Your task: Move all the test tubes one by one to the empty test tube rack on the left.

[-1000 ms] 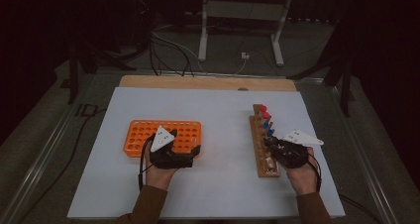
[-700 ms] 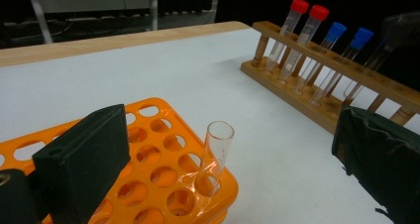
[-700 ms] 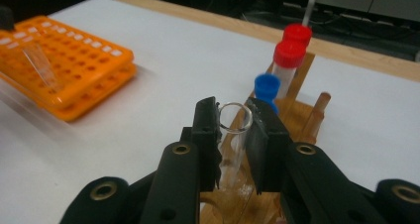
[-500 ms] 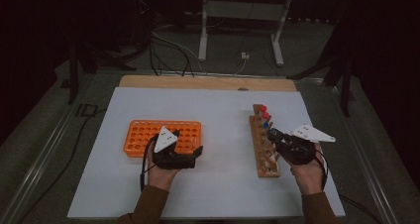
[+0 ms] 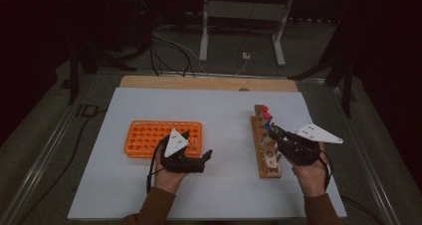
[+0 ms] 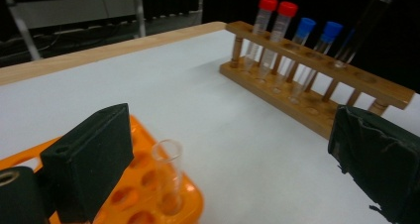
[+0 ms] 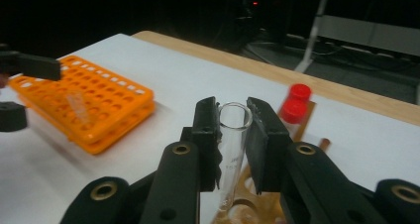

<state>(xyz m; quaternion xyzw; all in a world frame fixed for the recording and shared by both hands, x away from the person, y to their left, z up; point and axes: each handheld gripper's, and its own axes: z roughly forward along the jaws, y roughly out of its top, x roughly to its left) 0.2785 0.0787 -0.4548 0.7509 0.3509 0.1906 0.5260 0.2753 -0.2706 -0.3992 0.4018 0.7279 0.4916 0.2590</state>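
Note:
My right gripper (image 7: 233, 117) is shut on a clear, uncapped test tube (image 7: 230, 149), held upright with its lower end just above the wooden rack (image 7: 245, 206). In the high view this gripper (image 5: 274, 131) hangs over the middle of the wooden rack (image 5: 266, 161). The rack's far end holds tubes with red caps (image 6: 277, 8) and blue caps (image 6: 317, 26). My left gripper (image 6: 230, 135) is open, its jaws wide apart at the near right corner of the orange rack (image 5: 149, 138). One clear tube (image 6: 168, 177) stands in that corner, close to the left jaw and not gripped.
The white mat (image 5: 224, 110) lies bare between the two racks. A wooden table edge (image 5: 209, 83) runs along the back. Beyond it are cables (image 5: 169, 48) and a metal stand (image 5: 239, 16) on the dark floor.
My right gripper has risen a little with the clear tube, drawing it up out of the wooden rack. The left gripper has stayed in place by the orange rack.

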